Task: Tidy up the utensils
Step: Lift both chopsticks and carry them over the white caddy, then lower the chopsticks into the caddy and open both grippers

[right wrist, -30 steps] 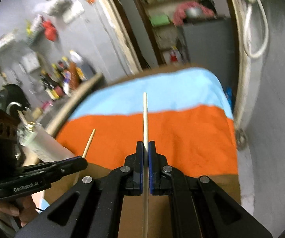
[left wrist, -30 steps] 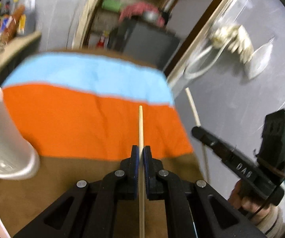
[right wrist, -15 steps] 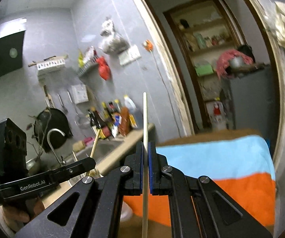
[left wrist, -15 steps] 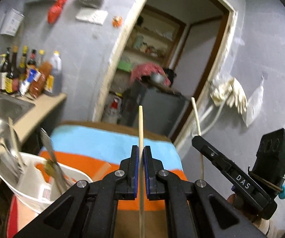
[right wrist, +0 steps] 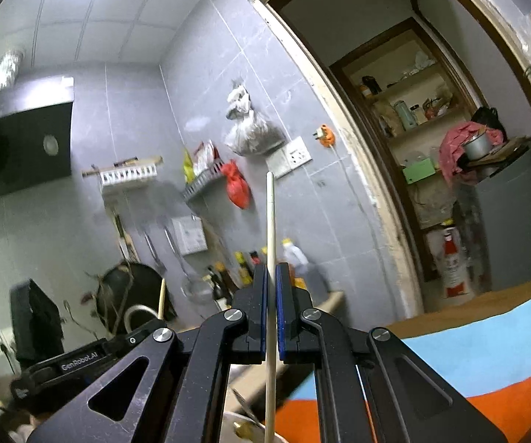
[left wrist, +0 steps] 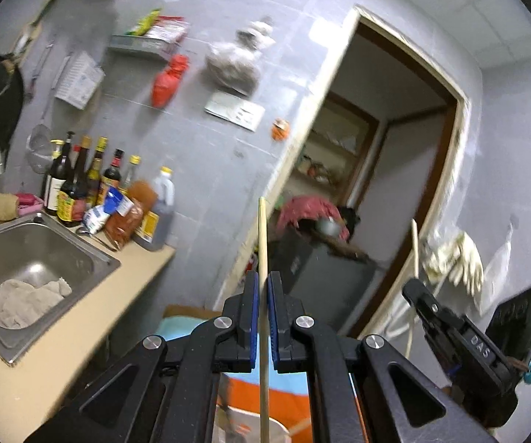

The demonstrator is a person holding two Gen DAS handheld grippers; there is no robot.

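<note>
Between left tool (left wrist: 261, 288) pads: chopstick (left wrist: 262, 236) clamped (tip projecting forward).

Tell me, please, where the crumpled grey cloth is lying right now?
In the left wrist view the cloth lies in the steel sink at the lower left, set in the counter below the row of sauce bottles.

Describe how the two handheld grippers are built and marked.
Both are matte black plastic with silver pivot screws and blue pads on the fingers. The left gripper reads "GenRobot.AI" along its side in the right wrist view. The right gripper shows "DAS" lettering, a green light and a teal knob in the left wrist view.
</note>
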